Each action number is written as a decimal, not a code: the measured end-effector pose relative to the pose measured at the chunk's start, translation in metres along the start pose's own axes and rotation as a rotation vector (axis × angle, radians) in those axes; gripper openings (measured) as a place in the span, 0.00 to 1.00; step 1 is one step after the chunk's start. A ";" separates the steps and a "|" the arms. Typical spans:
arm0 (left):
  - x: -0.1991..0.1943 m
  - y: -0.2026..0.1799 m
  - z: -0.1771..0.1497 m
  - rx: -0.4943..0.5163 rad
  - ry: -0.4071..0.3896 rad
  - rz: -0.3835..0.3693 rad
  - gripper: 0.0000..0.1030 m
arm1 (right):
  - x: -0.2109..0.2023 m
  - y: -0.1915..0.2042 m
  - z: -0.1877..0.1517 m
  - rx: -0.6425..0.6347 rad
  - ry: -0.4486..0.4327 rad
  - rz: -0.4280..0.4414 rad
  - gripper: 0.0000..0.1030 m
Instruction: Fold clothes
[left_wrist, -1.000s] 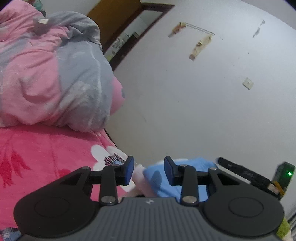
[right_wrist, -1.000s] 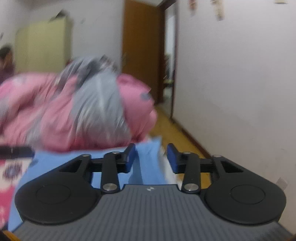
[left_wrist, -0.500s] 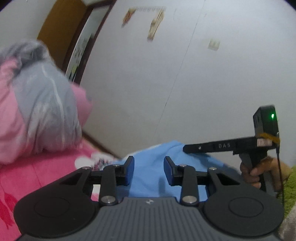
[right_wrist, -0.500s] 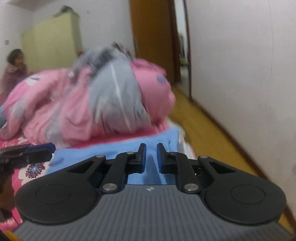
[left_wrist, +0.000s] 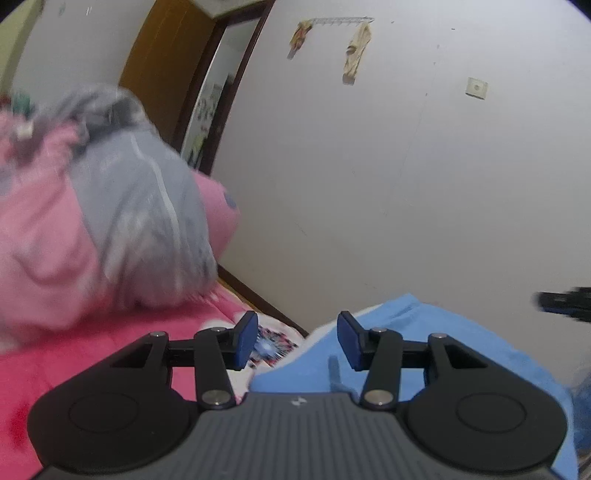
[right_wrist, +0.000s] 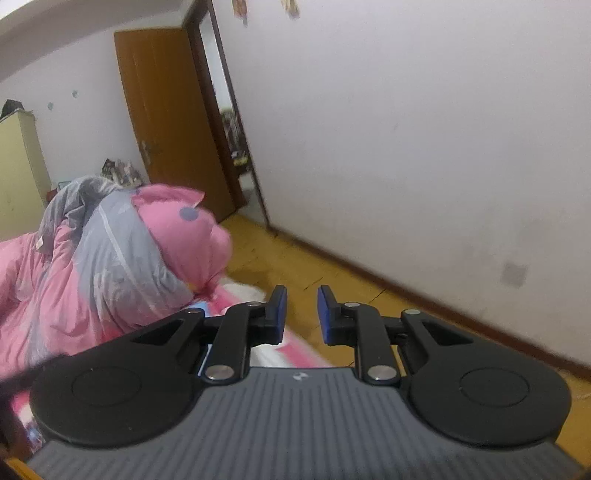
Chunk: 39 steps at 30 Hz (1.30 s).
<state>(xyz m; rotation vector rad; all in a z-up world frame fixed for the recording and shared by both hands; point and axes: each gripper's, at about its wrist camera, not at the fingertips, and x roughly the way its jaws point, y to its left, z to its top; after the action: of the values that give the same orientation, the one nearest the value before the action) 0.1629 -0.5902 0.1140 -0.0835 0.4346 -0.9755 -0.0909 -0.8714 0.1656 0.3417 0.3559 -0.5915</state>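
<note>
A light blue garment (left_wrist: 424, 343) lies on the pink floral bed sheet (left_wrist: 74, 362), under and to the right of my left gripper (left_wrist: 297, 339). The left gripper is open and empty, hovering above the garment's left edge. My right gripper (right_wrist: 299, 312) is open with a narrow gap and holds nothing; it points past the bed's edge toward the wooden floor. Only a sliver of blue shows under its left finger. Part of the right gripper shows as a dark blur at the right edge of the left wrist view (left_wrist: 565, 301).
A bunched pink and grey quilt (left_wrist: 92, 229) fills the bed to the left, also in the right wrist view (right_wrist: 110, 266). A white wall (left_wrist: 406, 166) runs along the right. A brown door (right_wrist: 170, 129) and a yellow wooden floor (right_wrist: 332, 280) lie beyond the bed.
The right gripper has opened from nearly shut and swung right, off the blue garment toward the floor. The left gripper has shifted, and the right gripper moved to its view's far right edge.
</note>
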 end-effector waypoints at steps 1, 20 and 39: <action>-0.008 -0.004 0.002 0.013 -0.007 0.002 0.47 | -0.019 -0.007 -0.003 -0.004 -0.019 0.001 0.19; -0.271 -0.020 -0.095 0.200 0.085 -0.113 0.71 | -0.174 0.102 -0.183 -0.335 -0.132 0.085 0.32; -0.396 -0.012 -0.165 0.140 0.101 -0.095 1.00 | -0.297 0.216 -0.339 0.007 0.036 0.011 0.99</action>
<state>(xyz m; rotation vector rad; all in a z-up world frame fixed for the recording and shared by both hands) -0.1028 -0.2535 0.0929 0.0728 0.4572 -1.1044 -0.2693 -0.4235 0.0354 0.3610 0.3865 -0.5763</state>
